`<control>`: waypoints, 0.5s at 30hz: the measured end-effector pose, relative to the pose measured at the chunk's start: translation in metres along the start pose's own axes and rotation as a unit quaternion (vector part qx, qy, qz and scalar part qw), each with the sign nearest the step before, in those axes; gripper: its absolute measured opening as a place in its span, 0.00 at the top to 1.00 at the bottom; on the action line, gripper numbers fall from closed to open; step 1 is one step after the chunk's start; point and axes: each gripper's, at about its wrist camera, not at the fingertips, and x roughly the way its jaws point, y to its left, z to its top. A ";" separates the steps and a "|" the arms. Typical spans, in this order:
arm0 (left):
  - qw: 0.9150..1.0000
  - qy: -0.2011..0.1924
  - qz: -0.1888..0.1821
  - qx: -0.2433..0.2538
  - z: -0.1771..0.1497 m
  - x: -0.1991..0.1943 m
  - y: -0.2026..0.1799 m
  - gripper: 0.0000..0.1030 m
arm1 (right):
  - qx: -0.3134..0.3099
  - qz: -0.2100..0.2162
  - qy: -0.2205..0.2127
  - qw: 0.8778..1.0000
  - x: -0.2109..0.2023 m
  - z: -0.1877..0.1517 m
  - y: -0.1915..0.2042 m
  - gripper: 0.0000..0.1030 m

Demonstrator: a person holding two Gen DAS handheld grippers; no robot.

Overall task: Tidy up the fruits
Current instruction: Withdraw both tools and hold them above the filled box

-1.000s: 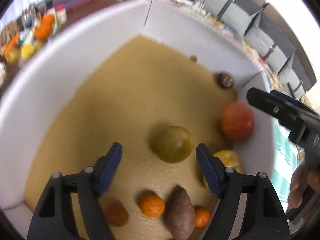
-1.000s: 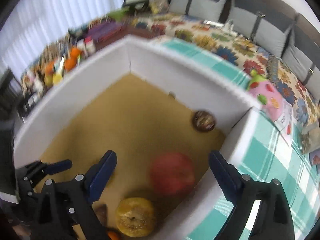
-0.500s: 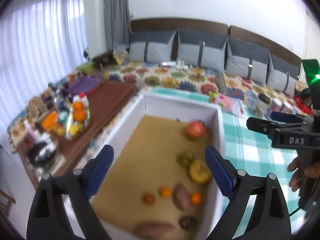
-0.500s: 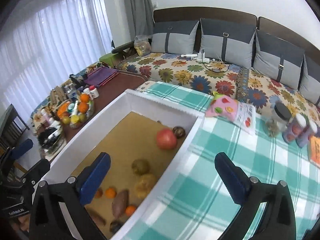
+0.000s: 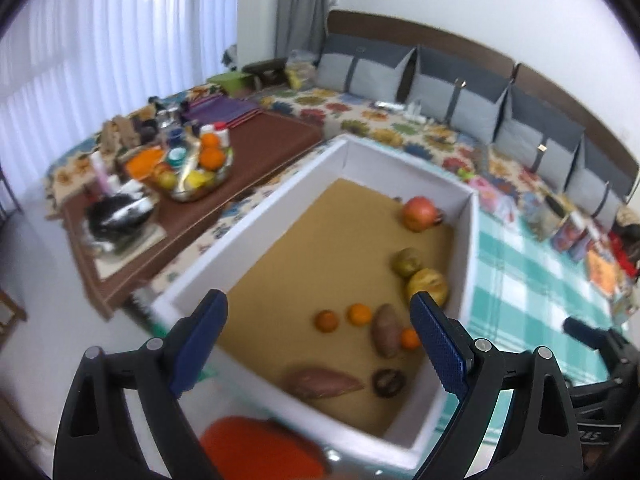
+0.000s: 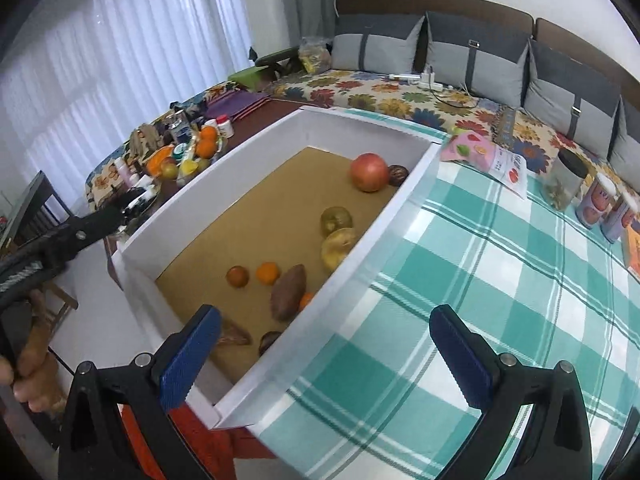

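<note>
Hovering above a white box [image 5: 404, 166] of fruit, both hand-held grippers spread apart and empty.

Left hand-held gripper [image 5: 318, 342] and right hand-held gripper [image 6: 324, 354] held high, clamped on nothing — fruit strung along the box's right wall: red pomegranate [image 6: 370, 172] at the far end, sweet potato [image 6: 289, 292] nearer, long axis running roughly along the box's length, slimmer tip toward the far end. Whichever piece is taken: best gripped across the short axis, descending straight — clear of the wall and the small orange [image 6: 267, 273] beside it.
</note>
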 end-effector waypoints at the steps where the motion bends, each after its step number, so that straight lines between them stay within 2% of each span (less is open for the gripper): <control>1: 1.000 0.000 0.001 0.003 0.000 -0.001 0.001 0.09 | 0.001 0.003 0.000 1.000 -0.001 0.001 0.003 0.00; 5: 1.000 -0.013 0.024 0.013 -0.001 -0.008 0.005 0.08 | 0.002 0.007 0.005 1.000 -0.004 0.008 0.015 0.00; 7: 0.999 -0.015 0.032 0.020 0.000 -0.011 0.006 0.04 | 0.000 0.002 0.006 1.000 -0.005 0.010 0.020 0.00; 15: 0.998 -0.016 0.047 0.027 0.007 -0.016 0.019 0.04 | -0.001 0.004 0.012 1.000 -0.008 0.017 0.034 0.00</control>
